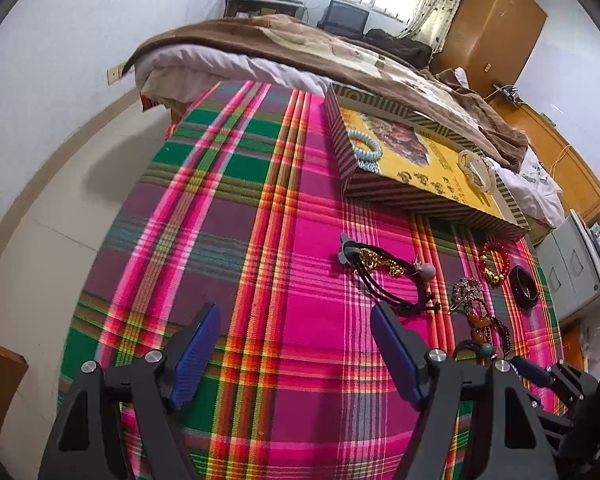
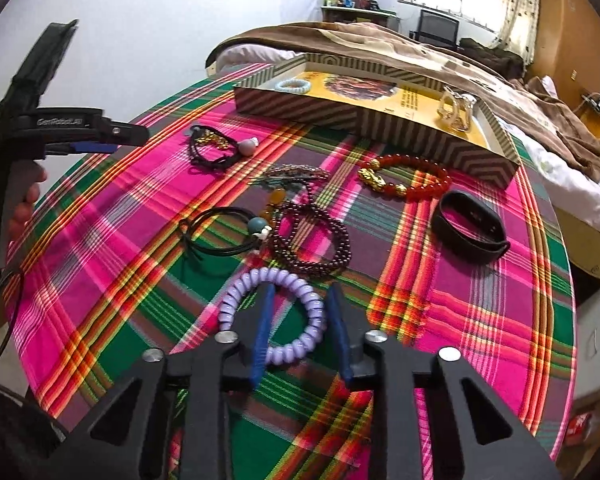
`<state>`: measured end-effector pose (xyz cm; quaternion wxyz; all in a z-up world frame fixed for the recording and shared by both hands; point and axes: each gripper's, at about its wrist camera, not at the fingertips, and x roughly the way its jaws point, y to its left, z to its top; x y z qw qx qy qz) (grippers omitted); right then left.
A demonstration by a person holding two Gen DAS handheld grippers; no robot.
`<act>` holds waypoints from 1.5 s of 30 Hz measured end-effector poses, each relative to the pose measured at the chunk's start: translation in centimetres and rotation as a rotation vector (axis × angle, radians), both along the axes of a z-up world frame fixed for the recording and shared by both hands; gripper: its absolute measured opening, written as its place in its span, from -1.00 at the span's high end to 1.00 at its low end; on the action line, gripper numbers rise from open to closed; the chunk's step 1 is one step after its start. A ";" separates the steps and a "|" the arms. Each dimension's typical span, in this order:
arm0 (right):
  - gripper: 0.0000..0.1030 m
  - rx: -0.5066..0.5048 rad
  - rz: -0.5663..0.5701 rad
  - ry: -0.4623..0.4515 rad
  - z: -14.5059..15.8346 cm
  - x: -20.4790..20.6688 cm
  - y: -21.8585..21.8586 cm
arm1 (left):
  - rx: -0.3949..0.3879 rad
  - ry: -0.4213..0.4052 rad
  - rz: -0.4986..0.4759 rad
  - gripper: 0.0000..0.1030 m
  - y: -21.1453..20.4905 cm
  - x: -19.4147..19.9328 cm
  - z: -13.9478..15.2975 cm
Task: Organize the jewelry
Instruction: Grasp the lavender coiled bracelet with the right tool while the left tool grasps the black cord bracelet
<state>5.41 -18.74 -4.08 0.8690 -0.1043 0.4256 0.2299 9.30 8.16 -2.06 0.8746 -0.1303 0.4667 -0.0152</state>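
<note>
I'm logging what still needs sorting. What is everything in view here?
striped box: one, yellow inside, far side of the plaid cloth
coil tie: one, pale blue, in the box
clear piece: one, in the box
lilac coil bracelet: one, on the cloth, a finger of the right hand-held gripper inside its ring
red bead bracelet: one, gold charms, near the box
black band: one, right
dark bead strand: one, centre
black hair ties: several, left
left hand-held gripper: open, empty
right hand-held gripper: open

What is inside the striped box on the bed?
Inside the striped box: a pale blue coil bracelet and a clear looped piece. The near wall hides part of the floor.
</note>
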 end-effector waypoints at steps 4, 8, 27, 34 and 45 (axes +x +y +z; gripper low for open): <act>0.80 0.019 -0.015 0.006 0.0 0.2 -0.4 | -0.003 0.013 -0.009 -0.48 -0.5 0.5 -0.3; 0.81 0.059 -0.051 0.003 0.2 0.4 -1.4 | -0.012 0.022 -0.015 -0.49 -1.0 1.4 -0.4; 0.81 0.140 -0.177 -0.015 1.1 0.1 -6.2 | 0.026 0.012 0.017 -0.32 -2.7 5.7 -0.9; 0.81 0.147 -0.178 -0.005 0.9 0.2 -6.2 | 0.064 0.015 -0.010 0.23 -3.8 6.0 -1.0; 0.81 0.151 -0.189 -0.002 0.8 0.5 -6.4 | 0.080 0.002 -0.045 0.64 -4.3 5.8 -0.8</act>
